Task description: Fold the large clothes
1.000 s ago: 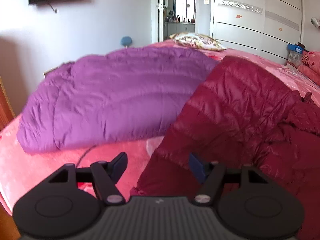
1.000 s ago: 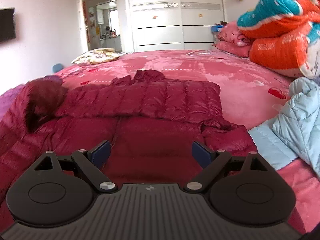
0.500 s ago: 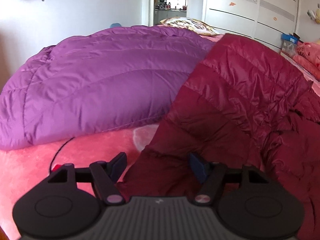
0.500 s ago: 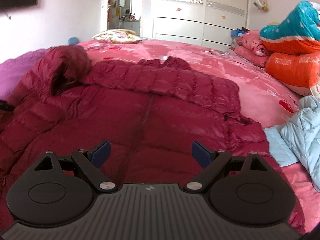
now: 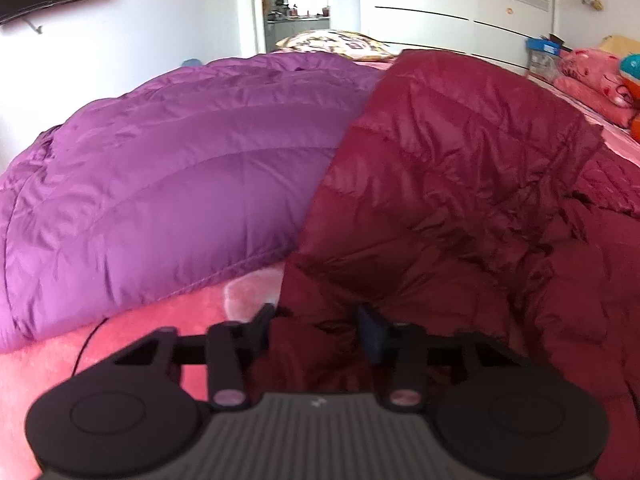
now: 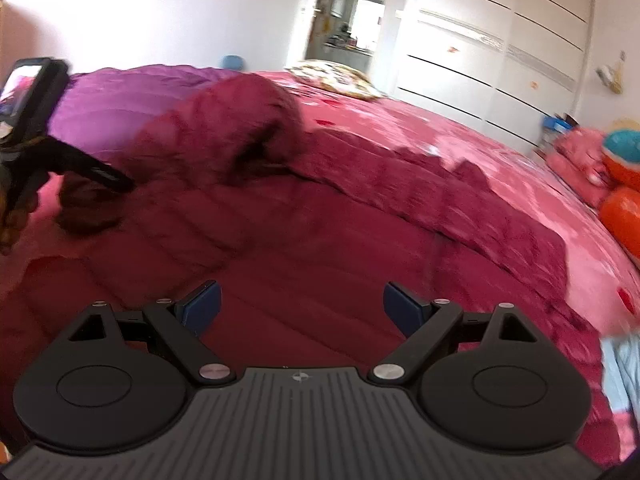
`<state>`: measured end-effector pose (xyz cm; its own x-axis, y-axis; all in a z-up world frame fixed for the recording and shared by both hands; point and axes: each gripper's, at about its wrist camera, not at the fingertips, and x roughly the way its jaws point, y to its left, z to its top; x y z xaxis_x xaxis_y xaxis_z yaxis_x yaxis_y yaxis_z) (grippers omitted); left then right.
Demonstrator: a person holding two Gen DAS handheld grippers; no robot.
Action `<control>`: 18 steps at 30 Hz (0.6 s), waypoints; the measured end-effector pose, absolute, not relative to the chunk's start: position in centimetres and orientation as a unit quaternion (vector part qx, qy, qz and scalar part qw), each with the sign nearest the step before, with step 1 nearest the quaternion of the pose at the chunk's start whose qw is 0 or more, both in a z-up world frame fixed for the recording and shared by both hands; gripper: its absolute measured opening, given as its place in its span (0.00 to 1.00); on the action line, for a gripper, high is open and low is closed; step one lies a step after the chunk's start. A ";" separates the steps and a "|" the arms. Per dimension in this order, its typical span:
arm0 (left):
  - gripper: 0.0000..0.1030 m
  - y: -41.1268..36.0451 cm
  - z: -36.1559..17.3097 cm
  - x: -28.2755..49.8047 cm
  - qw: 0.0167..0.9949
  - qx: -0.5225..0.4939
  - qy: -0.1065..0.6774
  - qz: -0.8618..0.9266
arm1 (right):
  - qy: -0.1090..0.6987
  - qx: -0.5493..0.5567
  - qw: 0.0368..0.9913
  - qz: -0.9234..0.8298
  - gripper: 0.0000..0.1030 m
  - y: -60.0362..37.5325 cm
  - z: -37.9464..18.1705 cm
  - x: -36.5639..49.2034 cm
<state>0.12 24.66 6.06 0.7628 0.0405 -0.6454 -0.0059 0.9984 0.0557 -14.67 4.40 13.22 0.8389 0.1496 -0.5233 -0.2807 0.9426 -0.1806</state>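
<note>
Left wrist: left gripper (image 5: 316, 322) half-closed around the red coat's (image 5: 460, 184) cuff, pads not clearly pinching; purple coat (image 5: 160, 184) alongside on bed (image 5: 132, 332). Right gripper (image 6: 302, 306) spread wide above coat.

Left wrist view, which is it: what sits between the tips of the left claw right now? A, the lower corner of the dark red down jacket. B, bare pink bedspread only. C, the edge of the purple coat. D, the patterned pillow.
A: the left claw straddles the lower corner of the dark red down jacket, its fingers still parted, while the purple coat lies farther back and to the left.
</note>
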 end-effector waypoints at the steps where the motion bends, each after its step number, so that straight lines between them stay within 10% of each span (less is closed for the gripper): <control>1: 0.27 24.6 6.3 0.1 0.938 0.023 0.346 0.005 | 0.259 -0.132 0.949 0.120 1.00 5.1 13.2 -14.4; 18: 0.15 26.7 9.2 1.4 0.937 -0.071 0.335 -0.072 | 0.165 -0.348 0.902 0.196 1.00 16.5 9.6 -11.0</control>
